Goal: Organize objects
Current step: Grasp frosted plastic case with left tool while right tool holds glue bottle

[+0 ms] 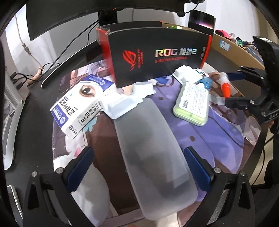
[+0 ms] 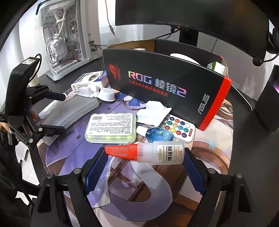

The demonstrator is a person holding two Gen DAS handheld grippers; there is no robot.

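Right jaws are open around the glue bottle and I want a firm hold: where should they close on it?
Close on the glue bottle's labelled body, coming down from above as the right gripper is aimed. The bottle lies on its side across the gap, and the body is wide and straight. The red cap tapers and would probably slip.

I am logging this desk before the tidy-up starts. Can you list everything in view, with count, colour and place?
Headset box: one, black and red, standing at the mat's back.
Frosted case: one, translucent grey, between the left tongs.
Glue bottle: one, white with red cap, lying between the right tongs.
Flat case: one, pale green, mid-mat.
Eye-drop box: one, white and blue, left.
Remote: one, white, coloured buttons, by the headset box.
Blue wrapper: one, beside the remote.
Plastic trays: several, white.
Desk mat: one, purple print.
Monitor: one, black, behind.
PC tower: one, white.
Left tongs: open.
Right tongs: open.
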